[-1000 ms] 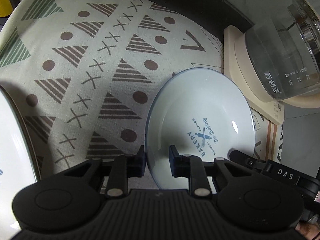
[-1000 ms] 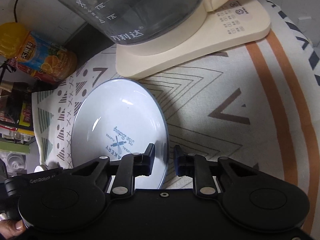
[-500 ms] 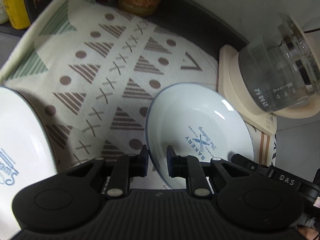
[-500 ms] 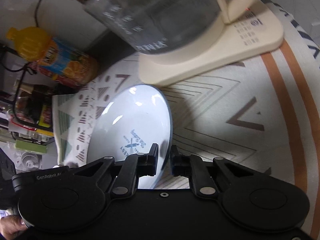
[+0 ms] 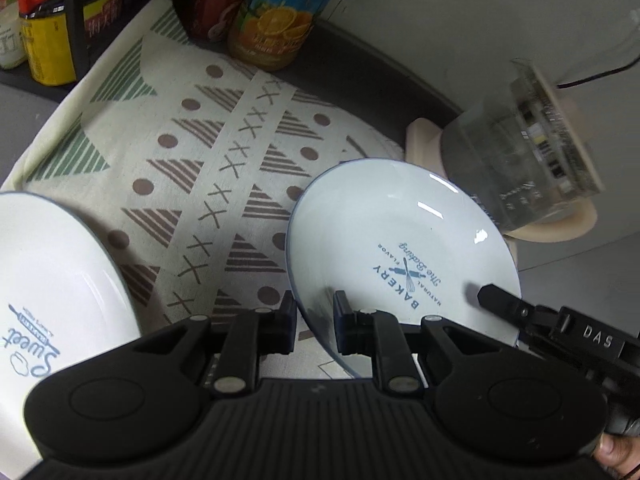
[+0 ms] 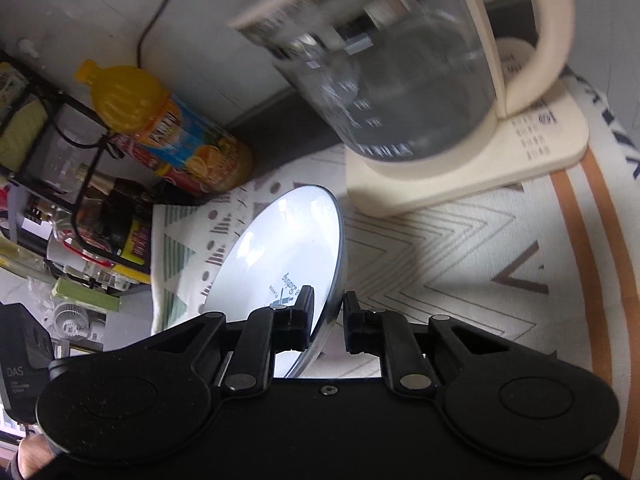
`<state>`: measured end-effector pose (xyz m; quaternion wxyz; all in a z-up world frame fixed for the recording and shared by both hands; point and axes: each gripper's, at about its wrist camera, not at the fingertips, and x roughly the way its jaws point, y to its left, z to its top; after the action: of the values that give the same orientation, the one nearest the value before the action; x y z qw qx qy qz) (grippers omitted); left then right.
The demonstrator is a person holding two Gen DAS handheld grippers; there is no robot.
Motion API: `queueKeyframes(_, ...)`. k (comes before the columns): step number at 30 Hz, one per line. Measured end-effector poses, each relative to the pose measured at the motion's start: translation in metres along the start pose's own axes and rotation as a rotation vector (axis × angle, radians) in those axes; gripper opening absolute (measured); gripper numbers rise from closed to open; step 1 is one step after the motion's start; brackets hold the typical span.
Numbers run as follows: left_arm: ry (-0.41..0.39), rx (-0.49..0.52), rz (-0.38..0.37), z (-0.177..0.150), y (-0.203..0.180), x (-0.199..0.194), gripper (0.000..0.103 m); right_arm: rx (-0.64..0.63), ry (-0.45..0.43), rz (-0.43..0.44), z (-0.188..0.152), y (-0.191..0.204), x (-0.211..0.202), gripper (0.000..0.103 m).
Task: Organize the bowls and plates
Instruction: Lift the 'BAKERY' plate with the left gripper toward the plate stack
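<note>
Bakery plate [image 5: 400, 248] pinched at opposite rim edges by left claw [image 5: 315, 322] and right claw [image 6: 328, 322], tilted above patterned cloth [image 5: 224, 184] beside glass kettle [image 6: 400, 92]. Best kept level, clear of kettle, toward second plate [image 5: 52, 280].

white blue-rimmed plate [image 5: 400, 236], brown-triangle patterned cloth [image 5: 208, 184]

A patterned cloth [image 5: 224, 184] carries the kettle base [image 6: 472, 176] and a second plate [image 5: 52, 280].
</note>
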<state>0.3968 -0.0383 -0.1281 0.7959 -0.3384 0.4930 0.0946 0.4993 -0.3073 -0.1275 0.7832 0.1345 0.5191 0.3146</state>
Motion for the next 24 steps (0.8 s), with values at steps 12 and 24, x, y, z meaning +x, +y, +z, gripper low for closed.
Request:
queueKeyframes(12,-0.024,0.029,-0.055,0.004,0.027,-0.037,0.017,-0.008,-0.081,-0.015,-0.018,0.045,-0.020,0.016)
queueKeyframes(24,-0.052,0.030,-0.062,0.006,0.082,-0.084,0.017,-0.012,-0.087,-0.006,-0.051,0.098,-0.012,0.016)
